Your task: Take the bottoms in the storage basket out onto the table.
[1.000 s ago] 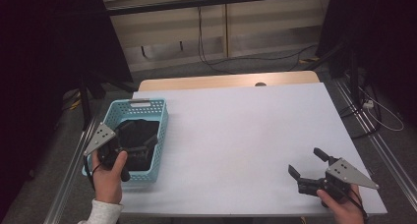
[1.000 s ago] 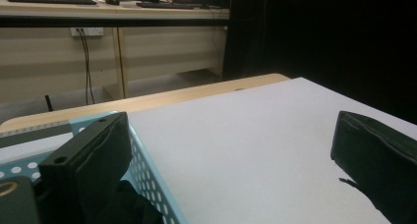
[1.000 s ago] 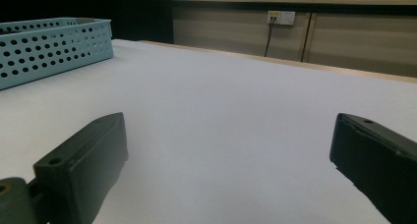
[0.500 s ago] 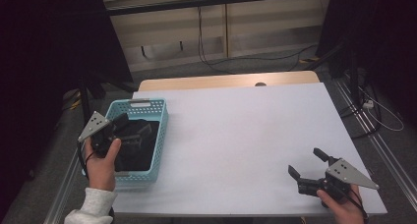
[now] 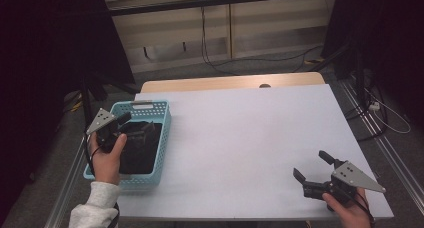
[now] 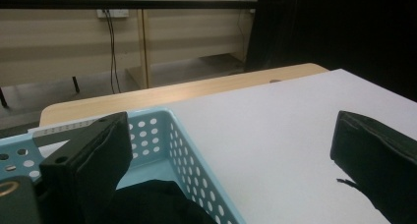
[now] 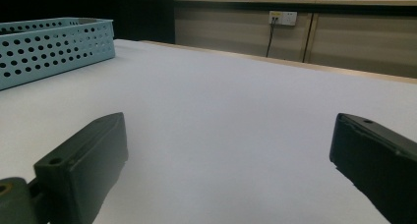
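A light blue perforated basket (image 5: 164, 130) stands at the table's left edge, with a black, soft-looking item (image 5: 142, 153) lying inside it. My left gripper (image 5: 131, 124) hovers over the basket's left rim, open, with nothing between its jaws. In the left gripper view, the left gripper (image 6: 231, 128) looks past the basket's far corner (image 6: 194, 148) and the black item (image 6: 157, 204) below. My right gripper (image 5: 312, 166) rests near the front right of the white table (image 5: 250, 133), open and empty. Its jaws in the right gripper view (image 7: 228, 123) frame bare tabletop.
The basket (image 7: 54, 42) lies far off to the left in the right gripper view. A wooden strip (image 5: 225, 82) borders the table's far edge. Beyond it are cabinets and floor cables (image 5: 215, 63). Dark curtains stand at both sides.
My left gripper has lifted out of the basket and drawn back to the left, over the left rim. The right gripper has stayed put.
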Demonstrator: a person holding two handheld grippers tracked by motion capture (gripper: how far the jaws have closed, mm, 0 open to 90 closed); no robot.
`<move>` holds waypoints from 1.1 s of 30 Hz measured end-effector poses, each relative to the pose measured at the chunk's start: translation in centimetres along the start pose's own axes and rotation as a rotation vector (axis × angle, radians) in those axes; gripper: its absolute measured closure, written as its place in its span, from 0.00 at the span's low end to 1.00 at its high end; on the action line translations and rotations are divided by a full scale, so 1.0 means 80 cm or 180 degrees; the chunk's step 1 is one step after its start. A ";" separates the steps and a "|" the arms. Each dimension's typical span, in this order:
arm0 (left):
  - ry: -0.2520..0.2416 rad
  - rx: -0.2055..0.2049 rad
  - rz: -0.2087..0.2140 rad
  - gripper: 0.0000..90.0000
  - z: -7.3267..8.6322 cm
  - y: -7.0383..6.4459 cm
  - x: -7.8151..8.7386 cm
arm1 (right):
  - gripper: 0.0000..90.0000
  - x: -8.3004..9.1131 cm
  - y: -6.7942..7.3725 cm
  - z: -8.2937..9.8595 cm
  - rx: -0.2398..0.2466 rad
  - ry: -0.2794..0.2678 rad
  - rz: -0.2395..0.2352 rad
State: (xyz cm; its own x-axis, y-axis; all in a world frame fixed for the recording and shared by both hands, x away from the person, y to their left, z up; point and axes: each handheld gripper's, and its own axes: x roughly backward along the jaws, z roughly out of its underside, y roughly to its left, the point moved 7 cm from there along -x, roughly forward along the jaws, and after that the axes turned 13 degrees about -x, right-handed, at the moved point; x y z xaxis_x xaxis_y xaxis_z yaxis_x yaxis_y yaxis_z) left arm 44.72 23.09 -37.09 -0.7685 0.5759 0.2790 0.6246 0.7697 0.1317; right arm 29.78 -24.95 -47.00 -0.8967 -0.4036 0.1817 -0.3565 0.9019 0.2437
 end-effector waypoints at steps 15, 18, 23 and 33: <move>0.0182 0.0060 -0.0124 0.03 0.022 0.028 -0.027 | 0.00 0.000 0.000 0.000 0.0013 0.0005 -0.0010; 0.0229 0.0023 -0.0150 0.03 0.027 0.035 -0.031 | 0.00 0.001 0.000 0.000 0.0006 0.0002 -0.0009; 0.0335 0.0041 -0.0194 0.03 0.038 0.046 -0.036 | 0.00 0.000 0.000 0.000 0.0007 0.0004 -0.0014; 0.0472 0.0022 -0.0248 0.03 0.056 0.060 -0.047 | 0.00 0.000 -0.001 0.001 0.0016 0.0018 -0.0014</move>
State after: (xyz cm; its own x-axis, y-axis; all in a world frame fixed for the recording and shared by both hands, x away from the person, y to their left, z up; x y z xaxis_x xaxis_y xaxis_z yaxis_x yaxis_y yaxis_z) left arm 50.01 25.84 -41.77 -0.7852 0.4679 0.4055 0.5627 0.8125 0.1520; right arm 29.77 -25.01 -47.12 -0.8936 -0.4085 0.1861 -0.3619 0.9009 0.2397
